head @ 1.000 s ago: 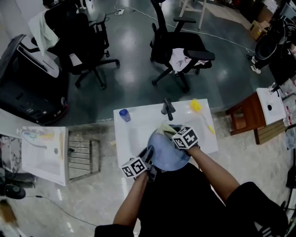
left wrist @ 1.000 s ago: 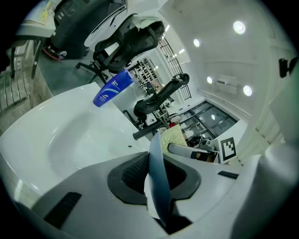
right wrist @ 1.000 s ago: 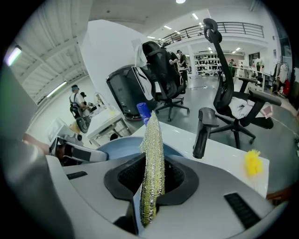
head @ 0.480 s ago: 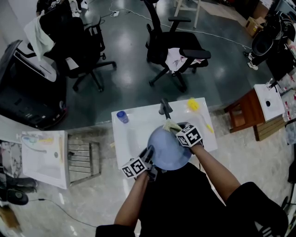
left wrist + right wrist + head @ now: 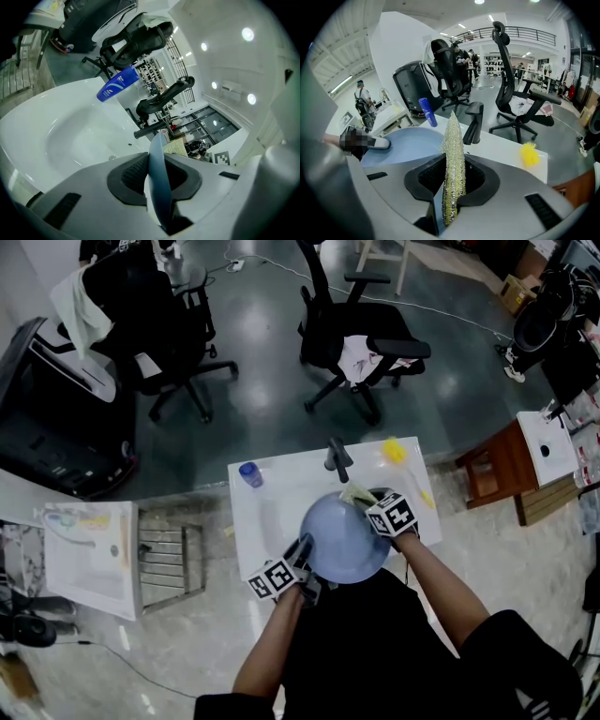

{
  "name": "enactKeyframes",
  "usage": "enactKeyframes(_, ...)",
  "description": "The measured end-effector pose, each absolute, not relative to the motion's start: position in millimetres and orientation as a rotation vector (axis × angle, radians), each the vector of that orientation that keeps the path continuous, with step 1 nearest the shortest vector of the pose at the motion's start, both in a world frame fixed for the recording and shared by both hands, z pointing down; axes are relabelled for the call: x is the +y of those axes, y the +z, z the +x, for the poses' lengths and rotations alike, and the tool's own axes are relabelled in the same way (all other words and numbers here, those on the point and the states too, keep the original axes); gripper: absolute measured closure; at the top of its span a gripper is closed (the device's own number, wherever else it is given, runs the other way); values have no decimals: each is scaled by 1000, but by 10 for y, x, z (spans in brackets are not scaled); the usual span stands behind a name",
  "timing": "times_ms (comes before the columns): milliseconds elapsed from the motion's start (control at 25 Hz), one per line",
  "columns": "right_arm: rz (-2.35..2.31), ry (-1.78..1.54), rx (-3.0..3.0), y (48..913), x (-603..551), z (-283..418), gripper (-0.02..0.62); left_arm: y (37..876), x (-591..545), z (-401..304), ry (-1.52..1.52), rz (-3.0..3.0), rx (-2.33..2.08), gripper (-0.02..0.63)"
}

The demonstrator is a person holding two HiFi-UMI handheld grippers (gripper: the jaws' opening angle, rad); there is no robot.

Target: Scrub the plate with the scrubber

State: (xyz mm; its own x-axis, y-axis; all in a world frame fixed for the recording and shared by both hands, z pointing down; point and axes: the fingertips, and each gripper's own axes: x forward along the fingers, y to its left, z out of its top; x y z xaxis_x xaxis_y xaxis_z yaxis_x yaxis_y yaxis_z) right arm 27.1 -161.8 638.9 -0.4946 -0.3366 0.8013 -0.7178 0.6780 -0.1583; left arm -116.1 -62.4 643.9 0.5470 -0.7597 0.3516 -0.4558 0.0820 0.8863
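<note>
My left forearm comes in from the near side of the tap (image 5: 339, 461). Its hand-held gripper (image 5: 157, 174) is shut on the near-left rim of the plate (image 5: 339, 545), with the thin blue edge pinched between both pads. The plate hangs over the sink (image 5: 272, 512), just on my side of the tap and tipped rather than flat.

I judge the plate to be stiff, smooth and fairly light. It would be slick if wet, and it looks like it could chip against the basin. A rim pinch gives little purchase, so I would keep the pads deep over the edge and scrub with modest pressure, or the plate may pivot in the grip.

My right arm reaches in beside it, wrist bent so that its hand-held gripper (image 5: 452, 180) tilts down at the plate. Its pads are closed on the scrubber (image 5: 453, 150), a soft, glittery mesh pad squeezed flat and standing up past the tips. That free end should do the rubbing. It sits at the plate's far-right rim, just short of the tap.

A bottle (image 5: 250, 473) stands left of the tap and a yellow brush (image 5: 396, 452) lies to its right. Office chairs (image 5: 361, 338) stand on the floor well beyond it.
</note>
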Motion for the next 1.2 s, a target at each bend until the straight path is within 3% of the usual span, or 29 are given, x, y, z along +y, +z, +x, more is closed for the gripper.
enactKeyframes(1200,881,698,-2094,6408,-1611,485,532,6566,-789,-1438,-397,1438,-1118,538)
